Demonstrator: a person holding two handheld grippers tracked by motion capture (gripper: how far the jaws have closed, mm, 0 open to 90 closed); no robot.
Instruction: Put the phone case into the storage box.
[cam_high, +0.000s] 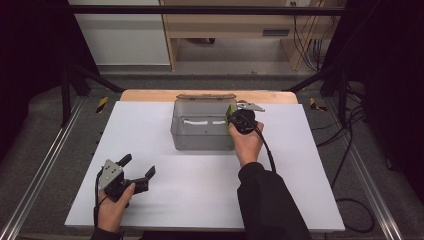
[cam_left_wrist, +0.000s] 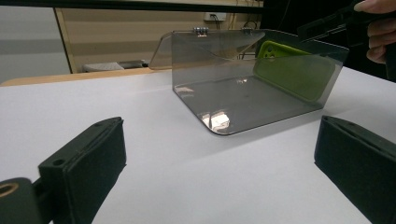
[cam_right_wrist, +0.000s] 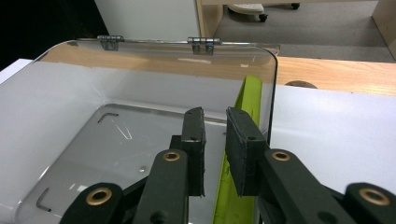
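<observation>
Right gripper (cam_high: 242, 119) is over the right wall of the clear box (cam_high: 200, 131), jaws nearly together with a green phone case (cam_right_wrist: 239, 154) standing on edge between them, long axis toward twelve o'clock; whether they're squeezing it, I can't tell. Left gripper (cam_high: 134, 172) waits at seven o'clock on the desk (cam_high: 200, 190), jaws wide apart.

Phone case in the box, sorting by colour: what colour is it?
Lime green phone case, clearest in the left gripper view.

The right tongs (cam_right_wrist: 215, 154) are held over a clear hinged box (cam_right_wrist: 140, 93), jaws slightly parted. A green case (cam_right_wrist: 240, 154) is stood against the box's wall, on the white bench (cam_right_wrist: 336, 126).
</observation>
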